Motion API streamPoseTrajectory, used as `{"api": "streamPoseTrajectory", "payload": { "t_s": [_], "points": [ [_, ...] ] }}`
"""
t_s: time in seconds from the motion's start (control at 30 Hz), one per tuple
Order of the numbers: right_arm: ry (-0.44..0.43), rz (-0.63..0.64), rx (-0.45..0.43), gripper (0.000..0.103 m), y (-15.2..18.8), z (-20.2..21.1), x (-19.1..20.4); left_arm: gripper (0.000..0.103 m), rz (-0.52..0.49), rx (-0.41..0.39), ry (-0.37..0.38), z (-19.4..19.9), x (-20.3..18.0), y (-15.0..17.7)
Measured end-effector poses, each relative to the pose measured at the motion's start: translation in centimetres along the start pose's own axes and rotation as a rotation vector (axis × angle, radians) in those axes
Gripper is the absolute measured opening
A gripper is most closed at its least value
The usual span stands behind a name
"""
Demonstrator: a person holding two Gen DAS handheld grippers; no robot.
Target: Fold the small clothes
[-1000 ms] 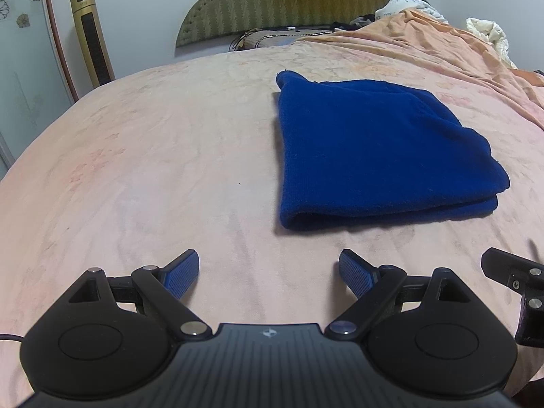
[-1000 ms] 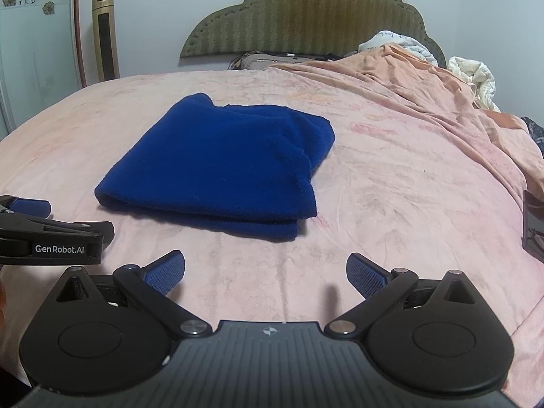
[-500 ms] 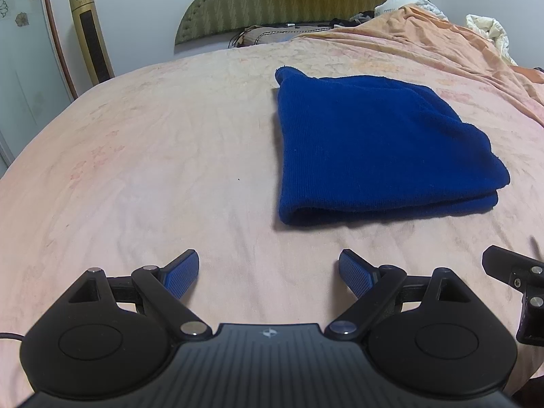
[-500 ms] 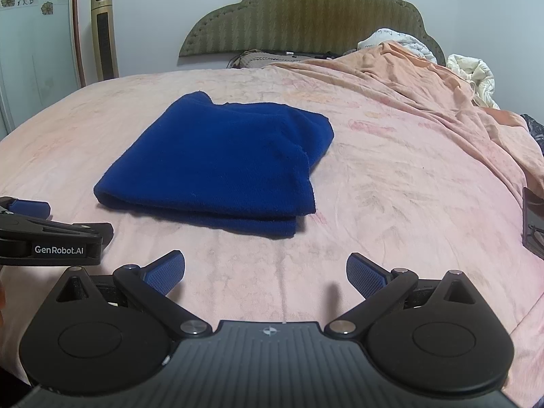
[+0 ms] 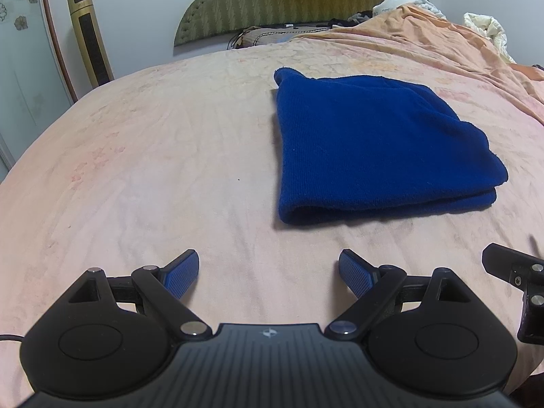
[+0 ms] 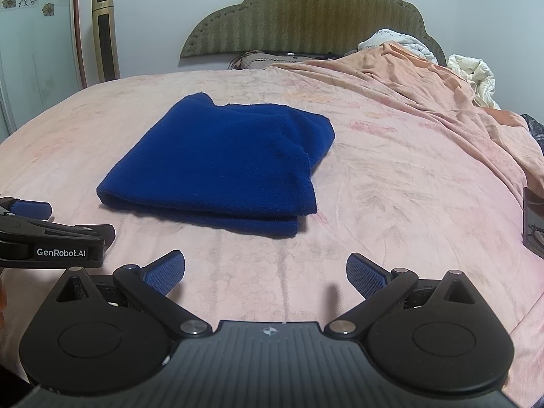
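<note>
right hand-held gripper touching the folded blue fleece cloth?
Apart. The right wrist view shows bare pink bedsheet between the open right hand-held gripper and the folded blue fleece cloth.

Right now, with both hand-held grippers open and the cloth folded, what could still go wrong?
1. The folded dark-blue fleece cloth has uneven layers at its right corner; another grasp might catch only the top one.
2. The pink bedsheet is soft, so the right hand-held gripper or left hand-held gripper could pinch it too.
</note>
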State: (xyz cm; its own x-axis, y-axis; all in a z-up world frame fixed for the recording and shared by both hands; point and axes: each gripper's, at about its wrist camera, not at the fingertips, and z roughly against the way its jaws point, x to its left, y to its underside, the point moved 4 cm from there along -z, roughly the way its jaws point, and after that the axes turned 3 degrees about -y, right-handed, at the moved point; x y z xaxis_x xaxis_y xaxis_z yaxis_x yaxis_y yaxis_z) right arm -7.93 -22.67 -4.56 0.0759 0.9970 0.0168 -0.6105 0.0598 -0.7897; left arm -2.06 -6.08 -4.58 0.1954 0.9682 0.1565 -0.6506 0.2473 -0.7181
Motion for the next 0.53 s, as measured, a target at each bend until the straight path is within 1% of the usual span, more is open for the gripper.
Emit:
{"api": "streamPoseTrajectory", "payload": {
  "t_s": [0.17, 0.53],
  "points": [
    [-0.006, 0.001, -0.001, 0.103, 0.04, 0.11, 0.00, 0.090, 0.011, -0.002, 0.023, 0.11, 0.19, -0.08],
    [-0.025, 0.001, 0.003, 0.102, 0.01, 0.04, -0.01, 0.090, -0.002, 0.000, 0.016, -0.18, 0.13, -0.05]
  ]
}}
